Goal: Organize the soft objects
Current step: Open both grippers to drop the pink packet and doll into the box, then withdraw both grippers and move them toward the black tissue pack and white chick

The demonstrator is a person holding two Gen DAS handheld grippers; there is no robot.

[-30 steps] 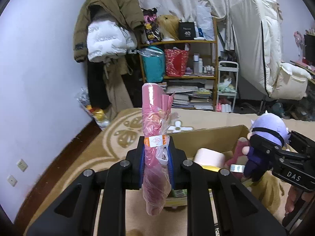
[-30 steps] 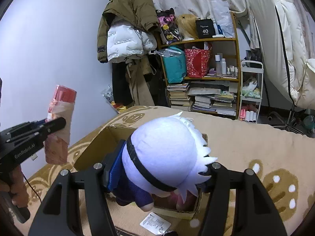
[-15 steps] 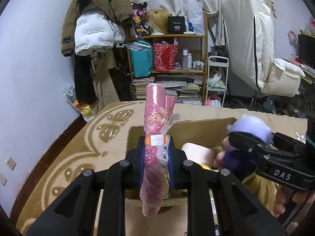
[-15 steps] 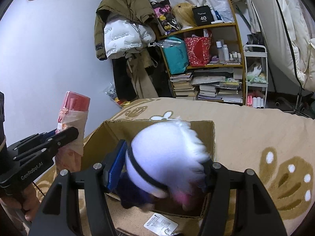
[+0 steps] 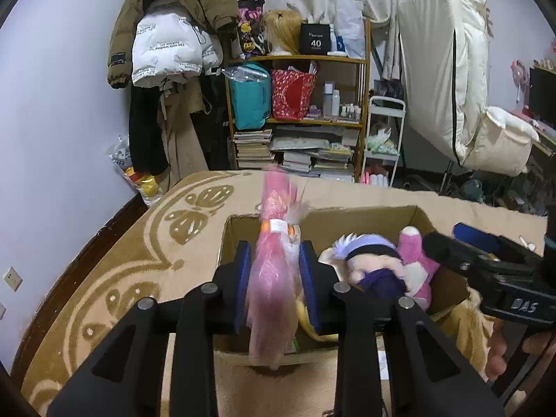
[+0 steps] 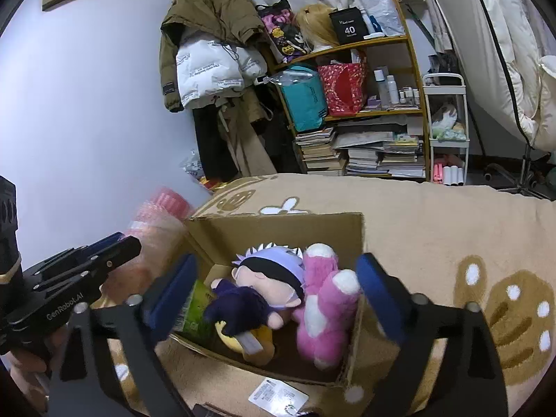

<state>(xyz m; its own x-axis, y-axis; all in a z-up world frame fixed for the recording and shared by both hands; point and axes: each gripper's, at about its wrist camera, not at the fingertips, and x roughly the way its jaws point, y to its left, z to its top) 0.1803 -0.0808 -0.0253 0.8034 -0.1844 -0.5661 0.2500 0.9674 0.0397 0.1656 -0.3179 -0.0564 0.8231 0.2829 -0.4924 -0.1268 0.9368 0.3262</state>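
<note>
An open cardboard box (image 6: 278, 224) stands on the beige rug. In it lies a lavender-haired doll (image 6: 264, 286) in dark clothes beside a pink plush (image 6: 323, 307); both also show in the left wrist view, doll (image 5: 368, 260), pink plush (image 5: 415, 264). My right gripper (image 6: 278, 295) is open and empty above the box. My left gripper (image 5: 276, 278) holds a pink roll wrapped in clear plastic (image 5: 272, 260) upright over the box's left side; its jaws look slightly parted and the roll is blurred. The roll shows blurred in the right wrist view (image 6: 156, 222).
A green packet (image 6: 193, 312) and a yellow item (image 6: 232, 342) lie in the box. A paper tag (image 6: 278, 398) lies on the rug in front. A bookshelf (image 6: 361, 111), hanging coats (image 6: 212, 45) and a white cart (image 6: 446, 128) stand behind.
My right gripper opened and the doll dropped into the box beside the pink plush. My left gripper moved with the pink roll toward the box; the roll is blurred and sits lower between the pads.
</note>
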